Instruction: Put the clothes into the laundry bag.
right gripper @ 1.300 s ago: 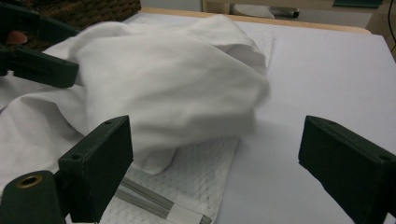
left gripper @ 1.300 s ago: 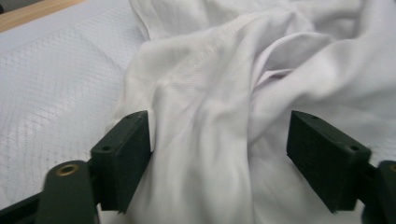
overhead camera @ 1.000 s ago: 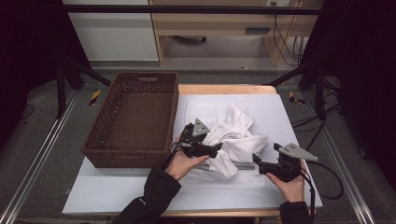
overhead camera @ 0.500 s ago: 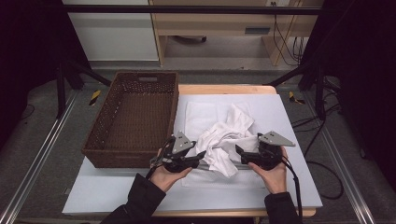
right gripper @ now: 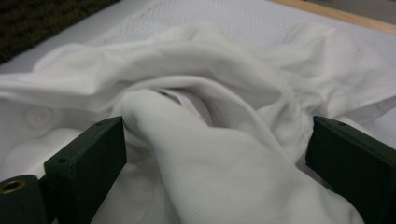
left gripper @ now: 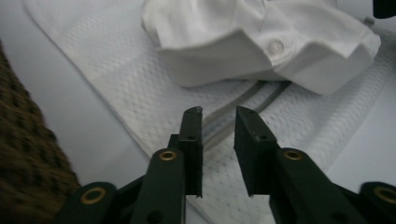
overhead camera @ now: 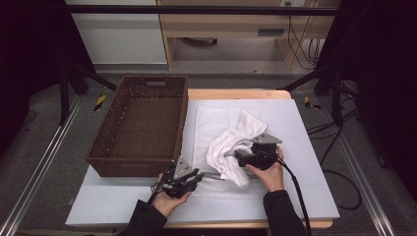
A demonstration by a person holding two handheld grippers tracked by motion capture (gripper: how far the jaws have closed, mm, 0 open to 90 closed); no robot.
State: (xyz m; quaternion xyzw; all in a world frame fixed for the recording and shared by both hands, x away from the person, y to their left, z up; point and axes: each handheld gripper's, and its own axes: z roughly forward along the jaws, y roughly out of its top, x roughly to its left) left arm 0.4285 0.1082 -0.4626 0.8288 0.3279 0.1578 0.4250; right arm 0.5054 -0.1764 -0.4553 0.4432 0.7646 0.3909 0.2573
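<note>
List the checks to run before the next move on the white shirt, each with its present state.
1. Right gripper at the white shirt: ok; in the right gripper view the cloth bunches between its wide jaws.
2. Right jaws pressing the cloth: cannot tell.
3. Left gripper clear of the shirt: ok; its jaws have just been closing, with a narrow gap and nothing between them, over the flat towel.
4. Left jaws gripping the towel: not ok; its grey stripe shows through the gap.
5. Wicker basket free to receive: ok.
</note>
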